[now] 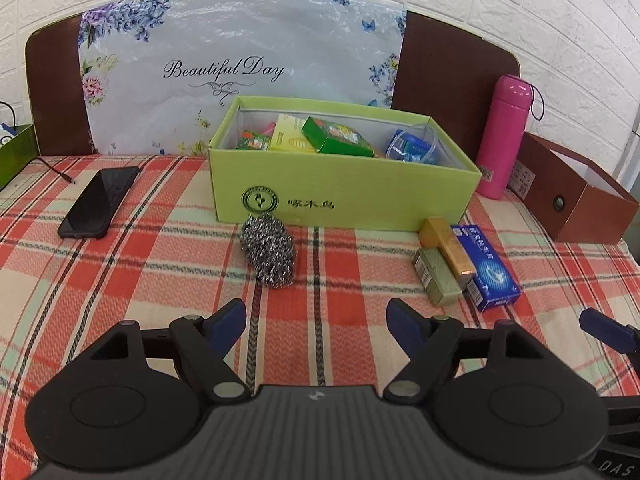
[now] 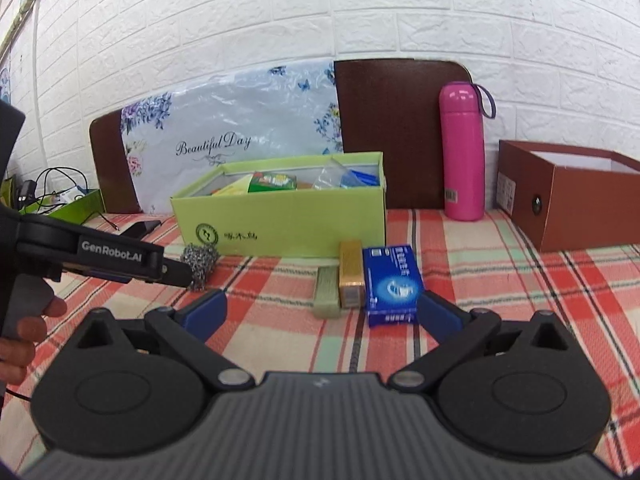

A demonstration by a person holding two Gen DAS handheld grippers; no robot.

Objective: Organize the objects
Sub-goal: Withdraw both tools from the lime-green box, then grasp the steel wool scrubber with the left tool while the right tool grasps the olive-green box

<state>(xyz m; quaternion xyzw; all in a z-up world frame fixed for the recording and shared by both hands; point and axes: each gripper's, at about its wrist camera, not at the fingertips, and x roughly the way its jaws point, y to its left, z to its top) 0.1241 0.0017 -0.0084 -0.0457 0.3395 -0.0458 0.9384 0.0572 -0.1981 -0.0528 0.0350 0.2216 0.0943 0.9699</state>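
Both grippers, left gripper [image 1: 316, 320] and right gripper [image 2: 320, 310], gape empty.

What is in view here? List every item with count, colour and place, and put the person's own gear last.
open box: one, light green, middle of the plaid cloth, holding small packets
packets in box: several, green and yellow, plus clear plastic with blue
steel scrubber: one, silver, just in front of the green box
small boxes: three, olive, gold and blue, side by side right of the scrubber
phone: one, black, left on the cloth
bottle: one, pink, upright right of the green box
brown box: one, open, far right
floral bag: one, against the headboard
left gripper: open, empty
right gripper: open, near the blue box
hand: one, holding the left gripper
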